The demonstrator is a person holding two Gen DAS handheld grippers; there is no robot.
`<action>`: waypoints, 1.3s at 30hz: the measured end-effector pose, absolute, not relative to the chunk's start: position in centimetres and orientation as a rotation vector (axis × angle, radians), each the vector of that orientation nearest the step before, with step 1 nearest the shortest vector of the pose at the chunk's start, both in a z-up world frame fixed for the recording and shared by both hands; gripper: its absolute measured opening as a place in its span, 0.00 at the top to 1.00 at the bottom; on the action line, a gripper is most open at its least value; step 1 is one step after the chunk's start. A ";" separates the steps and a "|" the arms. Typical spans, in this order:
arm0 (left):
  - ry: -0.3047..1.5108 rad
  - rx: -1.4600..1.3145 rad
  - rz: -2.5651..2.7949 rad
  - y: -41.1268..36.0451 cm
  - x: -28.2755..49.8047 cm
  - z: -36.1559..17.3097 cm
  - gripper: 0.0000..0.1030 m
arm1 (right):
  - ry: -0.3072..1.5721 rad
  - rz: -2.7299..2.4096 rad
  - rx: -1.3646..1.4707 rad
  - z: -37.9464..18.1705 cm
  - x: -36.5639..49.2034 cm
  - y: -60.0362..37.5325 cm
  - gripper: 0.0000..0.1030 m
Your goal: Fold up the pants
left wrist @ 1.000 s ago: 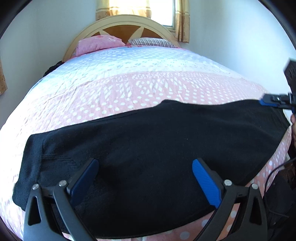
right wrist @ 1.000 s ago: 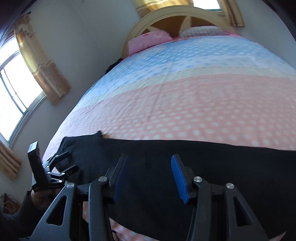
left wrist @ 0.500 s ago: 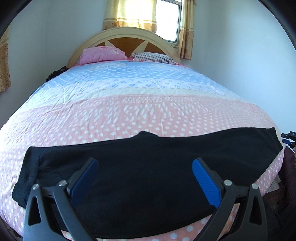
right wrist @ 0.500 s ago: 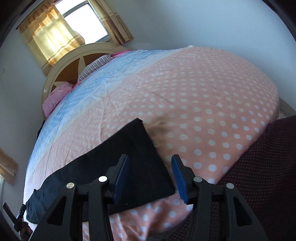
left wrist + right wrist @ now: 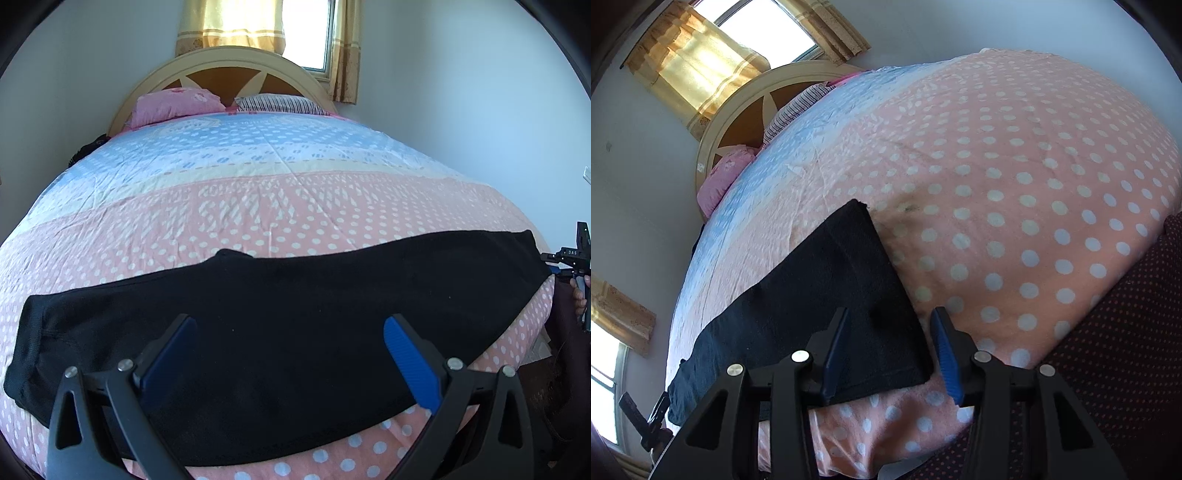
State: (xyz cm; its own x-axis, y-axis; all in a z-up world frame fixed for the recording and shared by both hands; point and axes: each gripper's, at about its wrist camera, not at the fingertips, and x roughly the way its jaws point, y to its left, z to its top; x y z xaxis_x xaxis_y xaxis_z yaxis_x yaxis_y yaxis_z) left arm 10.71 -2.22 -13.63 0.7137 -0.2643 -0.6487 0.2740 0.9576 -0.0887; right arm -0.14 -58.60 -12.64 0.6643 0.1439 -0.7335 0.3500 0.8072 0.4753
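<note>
Black pants (image 5: 280, 354) lie flat near the bedspread (image 5: 258, 206) foot edge, likely soft, limp knit; left gripper (image 5: 288, 354) and right gripper (image 5: 890, 347) both gape empty; pinch the hem corner.

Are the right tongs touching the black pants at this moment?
Cannot tell. In the right wrist view the open right tongs straddle the end of the black pants, but no contact or gap shows plainly.
</note>
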 end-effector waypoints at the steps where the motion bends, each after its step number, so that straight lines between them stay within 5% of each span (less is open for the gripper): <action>1: 0.718 0.009 -0.298 -2.1 10.7 -13.7 0.00 | 0.856 -0.111 0.646 -12.7 0.1 -58.4 0.61; 13: 0.742 -0.026 -0.314 -2.3 10.4 -14.0 0.00 | 0.795 -0.042 0.776 -14.0 0.1 -59.7 0.87; 28: 0.745 -0.031 -0.339 -2.2 11.0 -13.2 0.00 | 0.633 0.126 0.453 -2.0 1.4 -44.6 0.88; 39: 0.752 -0.056 -0.376 -2.2 11.0 -13.5 0.00 | 0.760 0.419 0.256 -3.5 7.2 -27.5 0.88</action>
